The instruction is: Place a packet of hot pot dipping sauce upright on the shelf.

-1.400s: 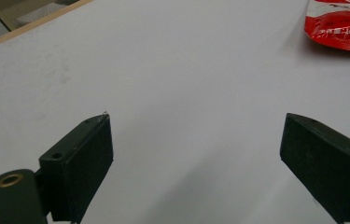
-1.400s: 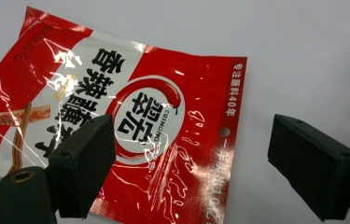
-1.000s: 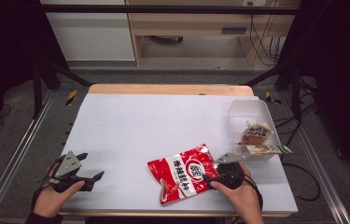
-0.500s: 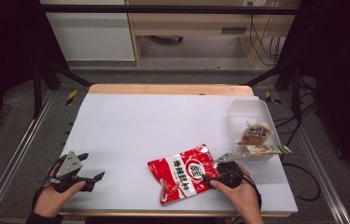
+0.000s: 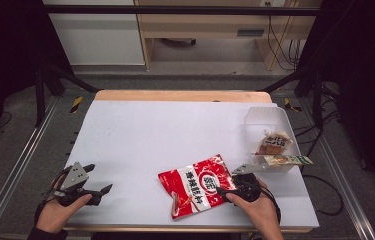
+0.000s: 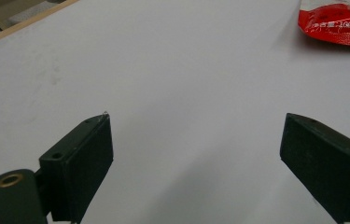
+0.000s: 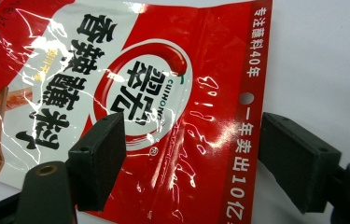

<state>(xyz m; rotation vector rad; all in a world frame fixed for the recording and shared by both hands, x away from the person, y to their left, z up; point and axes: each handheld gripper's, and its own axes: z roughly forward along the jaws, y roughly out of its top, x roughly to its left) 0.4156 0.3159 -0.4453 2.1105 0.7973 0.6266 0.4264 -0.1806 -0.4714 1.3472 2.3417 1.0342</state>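
Observation:
A red and white snack bag [image 5: 197, 185] with printed characters lies flat near the front of the white table [image 5: 175, 125]. My right gripper [image 5: 223, 187] sits at the bag's right end. In the right gripper view its jaws straddle the bag's [image 7: 140, 93] sealed edge, and my right gripper [image 7: 193, 126] is open with neither pad pressing; the jaws have just been closing a little. My left gripper [image 5: 100, 178] rests at the front left, open and with nothing in it. In the left gripper view my left gripper [image 6: 198, 121] faces bare table, the bag's corner [image 6: 340, 23] far off.
A clear plastic tub [image 5: 267, 117] stands at the right edge and holds a brown snack packet [image 5: 273, 142]. A long pale packet [image 5: 287, 160] lies across its front rim. A wooden strip [image 5: 175, 95] borders the table's far side.

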